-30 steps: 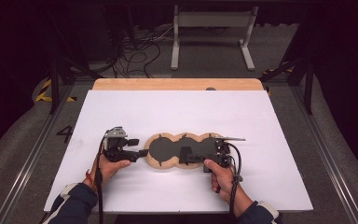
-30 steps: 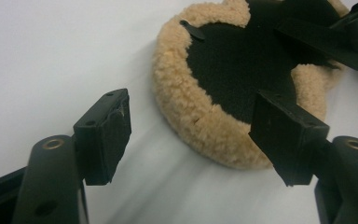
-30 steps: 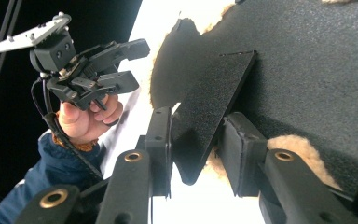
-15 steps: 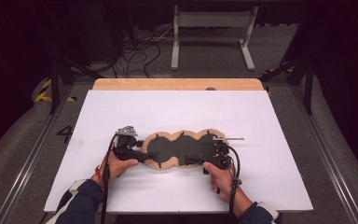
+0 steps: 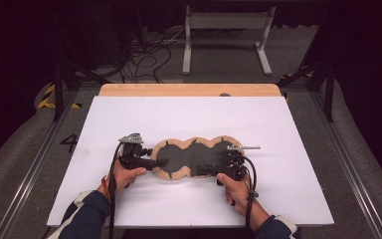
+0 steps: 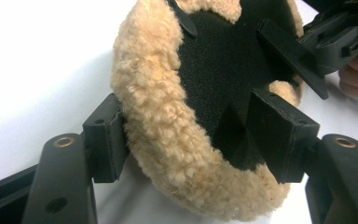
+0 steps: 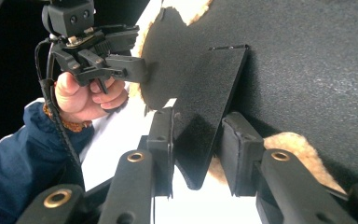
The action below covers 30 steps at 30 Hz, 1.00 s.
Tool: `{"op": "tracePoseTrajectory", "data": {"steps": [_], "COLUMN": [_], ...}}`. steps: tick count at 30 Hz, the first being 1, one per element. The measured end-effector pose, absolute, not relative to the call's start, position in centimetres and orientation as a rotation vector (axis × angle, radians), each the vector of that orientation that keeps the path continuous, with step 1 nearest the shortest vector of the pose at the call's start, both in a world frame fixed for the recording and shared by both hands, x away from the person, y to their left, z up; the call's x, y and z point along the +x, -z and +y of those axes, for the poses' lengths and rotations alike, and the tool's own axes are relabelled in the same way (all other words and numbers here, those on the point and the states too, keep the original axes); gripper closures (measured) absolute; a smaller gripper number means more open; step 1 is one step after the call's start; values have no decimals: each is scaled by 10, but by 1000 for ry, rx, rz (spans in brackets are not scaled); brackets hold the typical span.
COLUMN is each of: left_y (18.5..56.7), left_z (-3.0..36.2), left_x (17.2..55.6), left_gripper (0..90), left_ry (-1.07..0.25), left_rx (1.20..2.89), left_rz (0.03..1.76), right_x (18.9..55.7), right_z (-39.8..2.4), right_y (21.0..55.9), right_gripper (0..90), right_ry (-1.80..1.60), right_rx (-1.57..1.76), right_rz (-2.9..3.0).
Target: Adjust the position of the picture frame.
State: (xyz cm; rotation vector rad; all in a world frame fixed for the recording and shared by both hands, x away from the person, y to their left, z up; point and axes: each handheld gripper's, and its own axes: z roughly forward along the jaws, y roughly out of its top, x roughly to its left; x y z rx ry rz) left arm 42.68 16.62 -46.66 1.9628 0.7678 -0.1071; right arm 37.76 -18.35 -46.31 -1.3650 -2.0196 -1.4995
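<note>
A long pad [image 5: 194,154] with a black felt face and a tan fleece rim lies on the white table [image 5: 189,119]. My left gripper [image 5: 159,163] is at its left end. In the left gripper view its jaws [image 6: 193,135] have just been closing, and its pads pinch the fleece rim [image 6: 158,121] and the black face, which puckers. My right gripper [image 5: 205,170] is at the pad's near right edge. There, in the right gripper view [image 7: 198,144], it is shut on a black flap [image 7: 209,93] that stands up from the pad.
The wooden table edge [image 5: 189,89] runs along the back. Beyond it, cables [image 5: 149,55] and a metal stand [image 5: 226,35] sit on the dark floor. White table surface lies open behind and on both sides of the pad.
My left gripper has moved right from beside the pad onto its left end, and its jaws now sit over the fleece rim. The right gripper has stayed on the flap.
</note>
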Motion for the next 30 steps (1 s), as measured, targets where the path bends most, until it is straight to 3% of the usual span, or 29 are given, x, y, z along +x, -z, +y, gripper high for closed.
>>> {"op": "tracePoseTrajectory", "data": {"steps": [13,22,30], "left_y": [460,466,463], "left_z": [167,154,160], "left_x": [429,428,427], "left_gripper": [401,263,348], "left_ry": [33,101,105], "left_rx": [1977,2060,2030], "left_rz": [697,664,671], "right_x": [379,379,378], "right_z": [-181,-180,-179], "right_y": [463,462,461], "right_gripper": [707,709,709], "right_ry": [1509,1517,1515], "right_rx": [-1342,-1331,-1322], "right_rz": [-2053,-2072,-2112]}}
